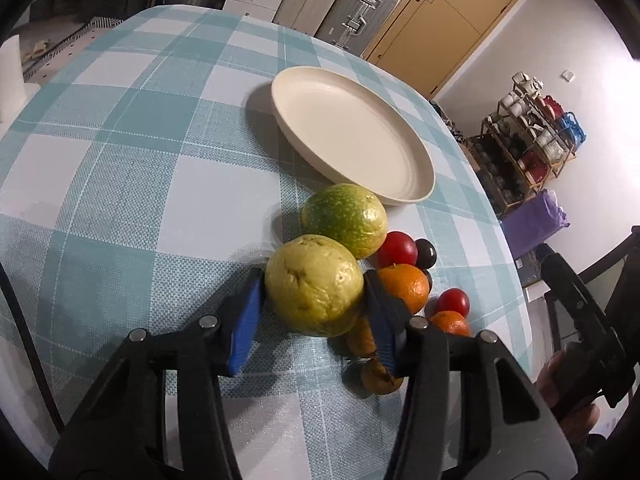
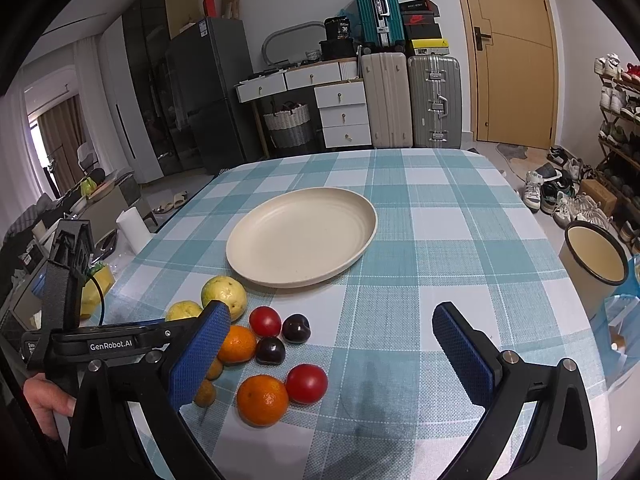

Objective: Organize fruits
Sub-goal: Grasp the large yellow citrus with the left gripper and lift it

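Both views are bright and sharp. The plate (image 1: pixel 416 190) casts a soft shadow to its left. Strong fisheye bending and dark corners show at the edges.

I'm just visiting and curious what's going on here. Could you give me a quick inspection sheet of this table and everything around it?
Surface: table under a blue-and-white checked cloth.
Job's things: empty cream plate; beside it two guavas, two oranges, two red fruits, two dark plums and some small brownish fruits, all off the plate.
Clutter: mug at the table's right edge; white roll at its left edge.
Tongs: left tongs closed on the yellow guava; right tongs open, holding nothing.
Cables: thin black wire by the left tool.
Surroundings: suitcases, drawers, door, shoe rack, fridge.
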A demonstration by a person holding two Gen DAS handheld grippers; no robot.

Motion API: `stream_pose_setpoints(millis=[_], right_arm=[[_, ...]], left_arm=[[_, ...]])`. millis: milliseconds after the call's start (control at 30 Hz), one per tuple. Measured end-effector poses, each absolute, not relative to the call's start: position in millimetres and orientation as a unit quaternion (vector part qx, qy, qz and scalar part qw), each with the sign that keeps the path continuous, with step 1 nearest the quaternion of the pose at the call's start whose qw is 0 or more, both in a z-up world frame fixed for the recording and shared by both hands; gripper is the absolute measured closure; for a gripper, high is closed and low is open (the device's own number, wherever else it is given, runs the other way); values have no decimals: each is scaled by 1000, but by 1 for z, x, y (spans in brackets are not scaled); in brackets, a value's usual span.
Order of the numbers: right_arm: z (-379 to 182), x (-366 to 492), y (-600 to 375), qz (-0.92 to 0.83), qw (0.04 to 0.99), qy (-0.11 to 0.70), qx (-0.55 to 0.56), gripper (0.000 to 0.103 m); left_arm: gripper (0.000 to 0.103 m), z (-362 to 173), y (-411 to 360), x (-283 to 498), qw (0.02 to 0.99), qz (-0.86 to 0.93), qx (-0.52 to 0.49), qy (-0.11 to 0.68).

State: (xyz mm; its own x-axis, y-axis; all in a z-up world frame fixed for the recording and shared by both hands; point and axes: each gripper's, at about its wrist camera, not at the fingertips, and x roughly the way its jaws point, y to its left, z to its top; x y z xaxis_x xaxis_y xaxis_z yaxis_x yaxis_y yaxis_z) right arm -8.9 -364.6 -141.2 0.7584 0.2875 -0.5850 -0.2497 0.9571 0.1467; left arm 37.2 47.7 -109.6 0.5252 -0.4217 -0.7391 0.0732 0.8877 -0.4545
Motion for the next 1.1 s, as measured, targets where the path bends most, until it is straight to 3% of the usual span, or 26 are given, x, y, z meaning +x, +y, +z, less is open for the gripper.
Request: stream_pose_setpoints(millis=[833,1100], right_arm=[[-147,1,-366,218,912,339,82,0],[-148,18,-340,257,893,359,84,0]], left_arm=[[56,-89,77,21,868,-138,-199,434],[56,-74,90,8,888,-113,-154,418]])
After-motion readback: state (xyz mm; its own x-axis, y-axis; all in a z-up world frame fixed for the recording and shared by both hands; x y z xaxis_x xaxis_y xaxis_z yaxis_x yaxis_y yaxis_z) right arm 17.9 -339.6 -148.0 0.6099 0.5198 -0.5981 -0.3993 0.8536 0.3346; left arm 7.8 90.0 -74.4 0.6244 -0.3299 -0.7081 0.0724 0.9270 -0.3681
